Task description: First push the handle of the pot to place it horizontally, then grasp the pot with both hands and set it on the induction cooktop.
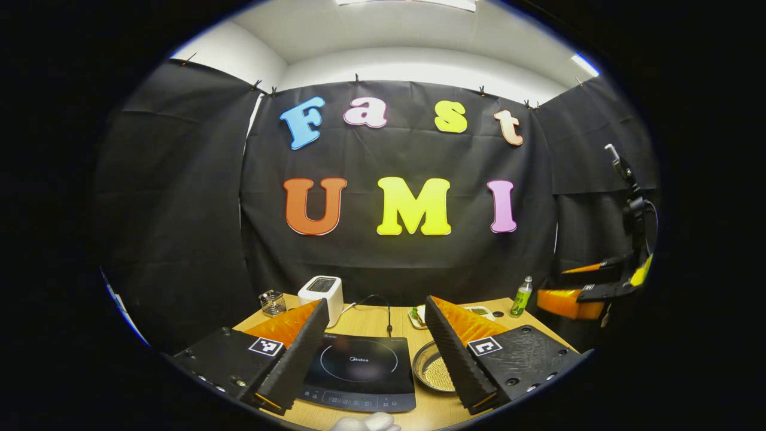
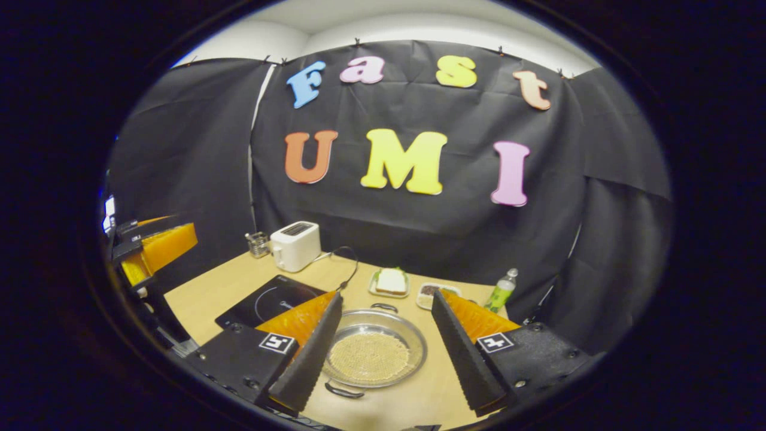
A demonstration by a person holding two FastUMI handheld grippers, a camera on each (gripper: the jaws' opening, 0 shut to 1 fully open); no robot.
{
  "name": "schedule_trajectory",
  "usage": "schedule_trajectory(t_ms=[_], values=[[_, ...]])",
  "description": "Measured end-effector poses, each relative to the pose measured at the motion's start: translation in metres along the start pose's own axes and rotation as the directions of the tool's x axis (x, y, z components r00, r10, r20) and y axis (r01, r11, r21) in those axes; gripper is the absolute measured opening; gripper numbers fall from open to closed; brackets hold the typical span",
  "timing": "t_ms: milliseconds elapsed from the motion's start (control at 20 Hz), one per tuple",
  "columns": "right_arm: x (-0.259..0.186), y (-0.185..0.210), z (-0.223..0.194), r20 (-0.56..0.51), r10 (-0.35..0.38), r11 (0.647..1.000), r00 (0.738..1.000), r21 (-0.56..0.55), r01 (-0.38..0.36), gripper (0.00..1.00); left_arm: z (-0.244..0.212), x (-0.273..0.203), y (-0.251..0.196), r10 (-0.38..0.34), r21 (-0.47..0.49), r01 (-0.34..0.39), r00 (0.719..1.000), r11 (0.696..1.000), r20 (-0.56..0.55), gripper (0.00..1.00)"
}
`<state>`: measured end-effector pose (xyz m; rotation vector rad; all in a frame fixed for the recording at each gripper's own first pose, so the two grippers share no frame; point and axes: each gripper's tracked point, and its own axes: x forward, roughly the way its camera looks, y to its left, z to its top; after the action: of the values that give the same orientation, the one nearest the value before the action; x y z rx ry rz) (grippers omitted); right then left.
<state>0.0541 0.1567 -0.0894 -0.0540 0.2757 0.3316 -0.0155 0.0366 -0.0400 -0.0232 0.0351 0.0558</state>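
Now, pot (image 2: 372,353): on the tabletop (image 2: 239,281), straight ahead of the right gripper (image 2: 383,344), framed between its fingers.
Handles: one at the near rim (image 2: 343,391), one at the far rim (image 2: 383,307); that axis runs away from the gripper, not crosswise.
Cooktop (image 1: 359,368): just left of the pot, ahead of the left gripper (image 1: 377,353).
Grippers: both wide open, holding nothing.
Nearer: right gripper, I judge.

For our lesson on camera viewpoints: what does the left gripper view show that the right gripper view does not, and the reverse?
Left gripper view: the cooktop with its front control strip in sight. Right gripper view: the pot whole, with its two loop handles. Both: cooktop, pot, toaster, green bottle, wooden table.
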Motion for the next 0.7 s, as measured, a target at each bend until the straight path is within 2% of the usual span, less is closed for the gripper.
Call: schedule_trajectory(t_ms=[50,100,150,300,400,450,500,550,600,650,700], values=[[0.008,0.011,-0.012,-0.032,0.031,0.999,0.999,0.009,-0.031,0.86,-0.004,-0.001,0.004,0.006,0.0,-0.006,1.0,1.0,-0.005,0.96],[0.016,0.022,-0.025,-0.081,0.066,0.998,0.994,0.024,-0.065,0.84,-0.008,-0.006,0.007,0.014,0.001,-0.014,1.0,1.0,-0.01,0.96],[0.025,0.034,-0.042,-0.127,0.097,0.995,0.987,0.046,-0.092,0.74,-0.012,-0.007,0.011,0.022,0.001,-0.022,1.0,1.0,-0.016,0.96],[0.04,0.061,-0.083,-0.249,0.184,0.98,0.951,0.116,-0.16,0.58,-0.019,-0.011,0.023,0.052,-0.001,-0.052,0.998,0.999,-0.026,0.96],[0.048,0.074,-0.114,-0.328,0.226,0.971,0.917,0.149,-0.185,0.46,-0.025,-0.015,0.026,0.066,-0.003,-0.066,0.997,0.998,-0.036,0.96],[0.054,0.078,-0.131,-0.362,0.236,0.969,0.902,0.162,-0.189,0.34,-0.028,-0.016,0.03,0.075,-0.001,-0.075,0.996,0.997,-0.041,0.96],[0.056,0.079,-0.144,-0.394,0.248,0.966,0.885,0.175,-0.192,0.27,-0.03,-0.017,0.034,0.082,0.0,-0.082,0.996,0.997,-0.045,0.96],[0.06,0.082,-0.159,-0.423,0.256,0.963,0.869,0.188,-0.192,0.1,-0.032,-0.018,0.036,0.088,-0.001,-0.089,0.995,0.996,-0.047,0.96],[0.059,0.084,-0.171,-0.45,0.259,0.962,0.855,0.198,-0.187,0.14,-0.032,-0.018,0.038,0.093,-0.002,-0.093,0.994,0.996,-0.05,0.96],[0.059,0.09,-0.184,-0.471,0.277,0.957,0.838,0.214,-0.196,0.08,-0.034,-0.019,0.04,0.098,-0.004,-0.098,0.994,0.995,-0.053,0.96],[0.057,0.093,-0.193,-0.496,0.288,0.954,0.819,0.226,-0.199,0.06,-0.034,-0.021,0.042,0.103,-0.006,-0.104,0.993,0.995,-0.054,0.96]])
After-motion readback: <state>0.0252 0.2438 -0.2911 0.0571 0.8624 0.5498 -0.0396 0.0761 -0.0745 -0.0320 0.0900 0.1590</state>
